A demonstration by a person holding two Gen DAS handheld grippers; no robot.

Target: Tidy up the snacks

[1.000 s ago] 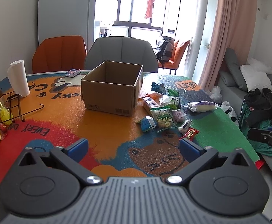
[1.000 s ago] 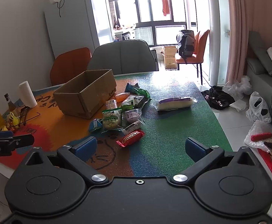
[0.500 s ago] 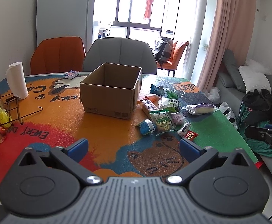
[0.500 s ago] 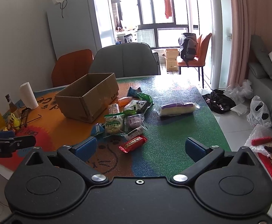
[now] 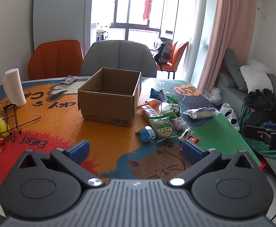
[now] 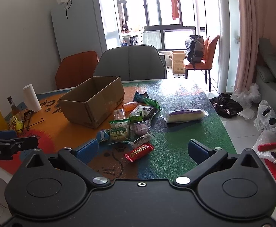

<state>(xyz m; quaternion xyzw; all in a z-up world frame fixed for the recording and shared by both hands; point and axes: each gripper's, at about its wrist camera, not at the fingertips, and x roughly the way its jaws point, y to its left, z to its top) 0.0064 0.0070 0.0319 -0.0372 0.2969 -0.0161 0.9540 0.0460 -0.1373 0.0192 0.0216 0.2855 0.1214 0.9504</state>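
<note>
Pulled back slightly from table | both hand-held grippers, left and right, wide open, empty | approach step | next: you reach for red packet, drop in box.

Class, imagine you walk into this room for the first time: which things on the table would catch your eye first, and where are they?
First, the open cardboard box, standing mid-table with nothing visible inside. Just to its right lies a loose heap of snack packets, with a red wrapper nearest the camera and a long purple-and-white pack lying apart on the green part of the mat. Both the left gripper and right gripper are open and empty.
</note>
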